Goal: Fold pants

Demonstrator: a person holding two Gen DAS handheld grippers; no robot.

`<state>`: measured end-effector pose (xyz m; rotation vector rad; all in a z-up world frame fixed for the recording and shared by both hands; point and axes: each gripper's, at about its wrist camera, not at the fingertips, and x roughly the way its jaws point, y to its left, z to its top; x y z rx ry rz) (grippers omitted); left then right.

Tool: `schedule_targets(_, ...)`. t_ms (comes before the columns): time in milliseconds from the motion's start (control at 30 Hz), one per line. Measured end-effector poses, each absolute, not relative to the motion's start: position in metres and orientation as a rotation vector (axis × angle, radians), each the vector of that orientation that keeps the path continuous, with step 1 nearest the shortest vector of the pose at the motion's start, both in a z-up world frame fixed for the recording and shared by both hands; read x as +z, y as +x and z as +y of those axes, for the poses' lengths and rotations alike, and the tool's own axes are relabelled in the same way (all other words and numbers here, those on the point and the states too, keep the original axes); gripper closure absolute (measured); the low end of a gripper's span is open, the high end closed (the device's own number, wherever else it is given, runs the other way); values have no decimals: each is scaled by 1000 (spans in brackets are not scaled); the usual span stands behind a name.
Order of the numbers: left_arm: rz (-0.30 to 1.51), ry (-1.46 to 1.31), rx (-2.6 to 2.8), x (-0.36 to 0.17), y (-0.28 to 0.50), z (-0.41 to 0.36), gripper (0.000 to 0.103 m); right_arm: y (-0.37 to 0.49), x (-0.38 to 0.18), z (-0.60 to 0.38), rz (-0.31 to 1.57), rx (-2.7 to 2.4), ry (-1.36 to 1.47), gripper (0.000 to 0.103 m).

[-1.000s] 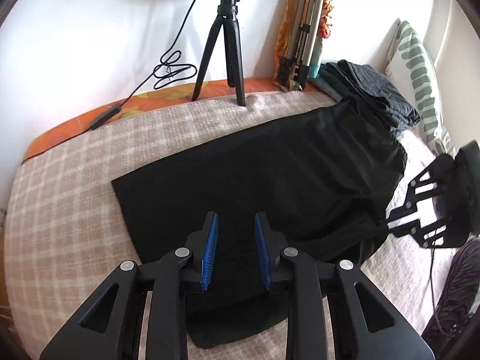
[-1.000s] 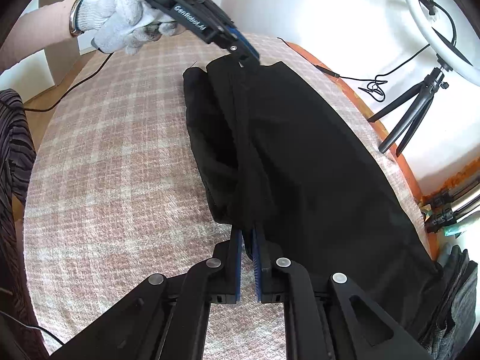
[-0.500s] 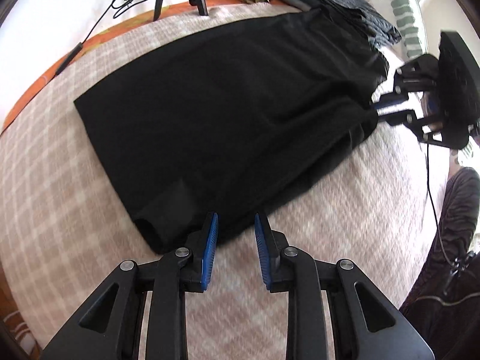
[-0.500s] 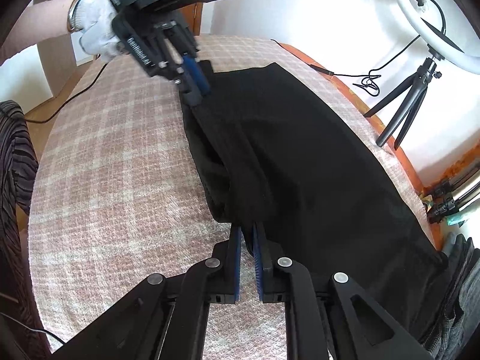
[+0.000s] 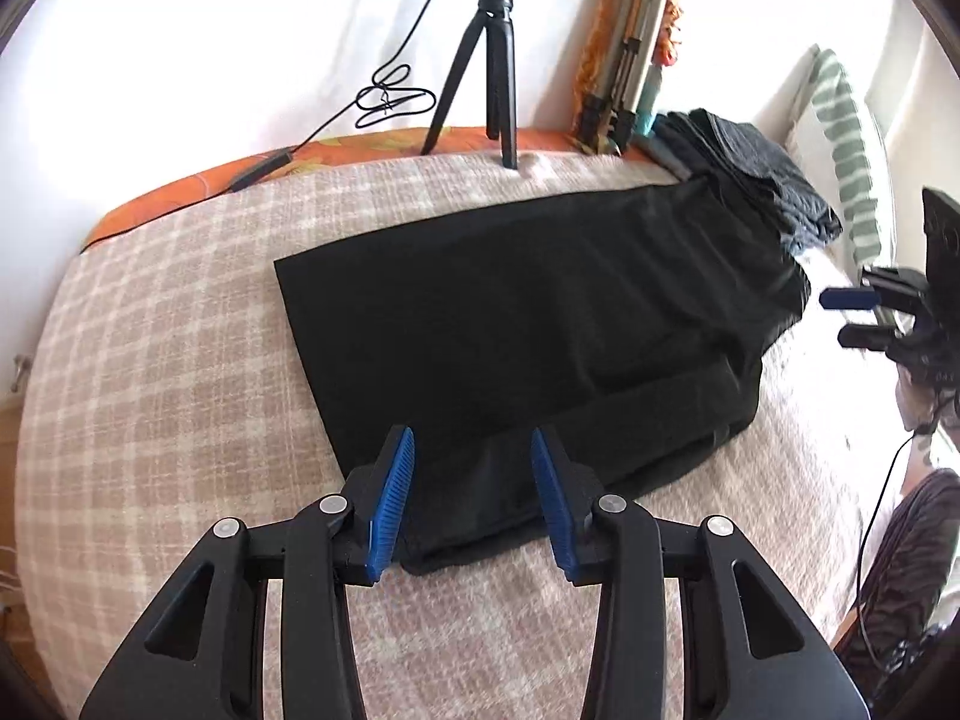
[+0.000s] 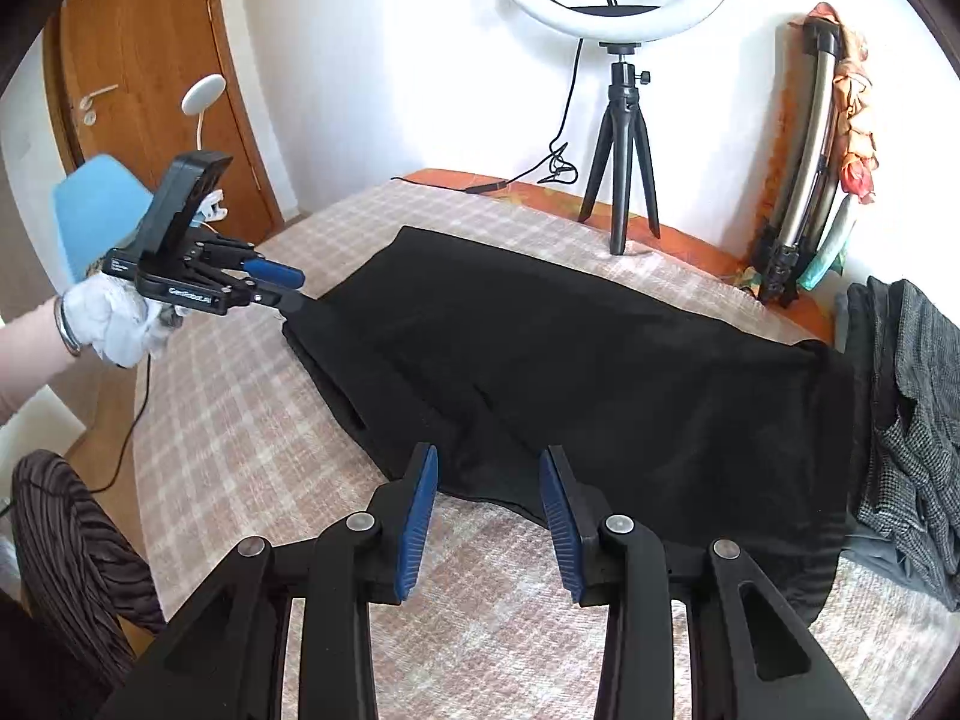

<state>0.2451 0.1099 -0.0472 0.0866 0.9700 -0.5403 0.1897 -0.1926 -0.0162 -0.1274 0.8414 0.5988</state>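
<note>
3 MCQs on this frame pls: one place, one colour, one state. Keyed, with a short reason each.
1. Where does the small black tripod stand?
A. on the floor by the door
B. at the far edge of the checked bed cover, beyond the black pants
C. on the pants

2. What colour are the pads of the right gripper?
A. blue
B. red
C. white

3. How does the left gripper stand?
A. shut on the pants
B. shut on a cable
C. open, holding nothing

Key: 1 B, its feet rest past the pants' far edge, by the wall. 2 A, both ribbed pads show blue. 3 C, a wide gap separates the fingers, with the cloth lying flat on the cover beyond them.
</note>
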Motion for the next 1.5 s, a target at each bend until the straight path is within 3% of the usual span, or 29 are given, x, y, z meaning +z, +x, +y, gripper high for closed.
schedule_targets(300, 1123, 26, -603, -73, 282, 94, 64, 237, -54, -102, 985, 792, -116, 66)
schedule_targets(467, 1167, 177, -643, -85, 245, 96, 64, 242, -90, -69, 1114, 865, -178, 63)
schedule_targets(567, 1141, 181, -620, -80, 229, 105, 64, 220, -88, -66, 1080, 879, -255, 63)
schedule_targets(700, 1073, 219, -573, -64, 217, 107, 64, 210, -74, -98, 1051, 819, -122, 65)
schedule_targets(833, 992, 207, -593, -46, 214, 88, 64, 197, -59, -153, 994, 591, 16, 40)
schedule_targets(1200, 895, 324, -743, -40, 198, -16, 62, 196, -70, -325, 972, 24, 400, 36)
schedule_targets(1300, 867, 367, -805, -36, 192, -52, 53, 202, -77, -363, 974, -6, 530, 36)
schedule_targets(1500, 816, 440, -936, -33, 183, -143, 45, 198, -66, -399, 920, -48, 563, 36)
